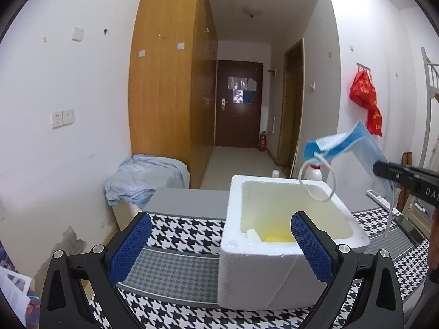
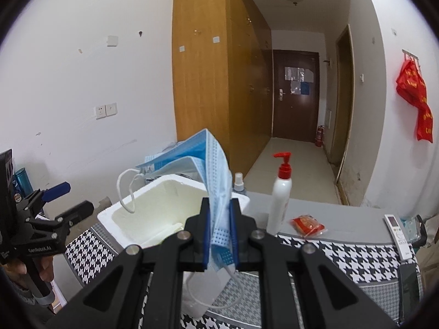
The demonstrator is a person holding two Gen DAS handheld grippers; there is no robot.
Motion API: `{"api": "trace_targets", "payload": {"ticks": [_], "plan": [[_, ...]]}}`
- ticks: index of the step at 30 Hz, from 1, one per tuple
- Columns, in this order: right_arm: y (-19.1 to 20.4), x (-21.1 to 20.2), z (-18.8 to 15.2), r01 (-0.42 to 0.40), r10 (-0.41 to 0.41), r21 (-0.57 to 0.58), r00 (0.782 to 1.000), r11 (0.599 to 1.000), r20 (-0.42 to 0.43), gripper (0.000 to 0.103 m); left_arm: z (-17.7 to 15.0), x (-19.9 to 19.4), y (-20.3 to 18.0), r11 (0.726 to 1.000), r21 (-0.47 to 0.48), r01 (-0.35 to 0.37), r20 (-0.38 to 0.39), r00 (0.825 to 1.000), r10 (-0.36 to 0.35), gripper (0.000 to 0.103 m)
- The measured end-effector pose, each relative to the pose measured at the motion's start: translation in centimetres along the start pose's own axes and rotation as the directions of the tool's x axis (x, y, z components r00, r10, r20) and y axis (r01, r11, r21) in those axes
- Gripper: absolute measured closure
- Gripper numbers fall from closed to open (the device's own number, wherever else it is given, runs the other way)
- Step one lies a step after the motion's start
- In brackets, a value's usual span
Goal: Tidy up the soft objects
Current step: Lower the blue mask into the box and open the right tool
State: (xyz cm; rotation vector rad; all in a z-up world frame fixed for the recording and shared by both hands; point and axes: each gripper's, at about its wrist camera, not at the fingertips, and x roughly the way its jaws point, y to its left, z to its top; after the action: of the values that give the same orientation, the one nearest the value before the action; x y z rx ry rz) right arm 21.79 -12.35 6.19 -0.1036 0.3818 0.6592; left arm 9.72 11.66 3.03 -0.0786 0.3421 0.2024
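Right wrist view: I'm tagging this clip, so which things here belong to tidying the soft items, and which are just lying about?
In the job:
- blue face mask, clamped in the right gripper
- white foam box
- left gripper, open

Lying about:
- pump bottle
- red packet
- remote control

Two black hand-held grippers with blue finger pads

The left gripper is showing wide black angular arms, silver round screws at the joints and blue textured pads on its fingers. The right gripper is wearing the same black frame, silver screws and thin blue pads. White lettering is running along the left gripper's body, and grey tape is wrapping its handle's lower end.
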Motion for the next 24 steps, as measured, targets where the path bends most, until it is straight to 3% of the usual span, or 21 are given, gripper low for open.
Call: {"api": "trace_targets", "payload": {"ticks": [15, 24], "plan": [[2.7, 2.1, 2.1, -0.081, 0.081, -0.030, 0.997, 0.996, -0.010, 0.087, -0.5, -0.5, 2.1, 0.999, -0.037, -0.022, -0.010, 1.000, 0.022, 0.001], [3.6, 4.9, 2.0, -0.091, 0.090, -0.012, 0.993, 0.996, -0.070, 0.087, -1.0, -0.9, 3.7, 0.997, -0.058, -0.059, -0.011, 0.998, 0.058, 0.001]]}}
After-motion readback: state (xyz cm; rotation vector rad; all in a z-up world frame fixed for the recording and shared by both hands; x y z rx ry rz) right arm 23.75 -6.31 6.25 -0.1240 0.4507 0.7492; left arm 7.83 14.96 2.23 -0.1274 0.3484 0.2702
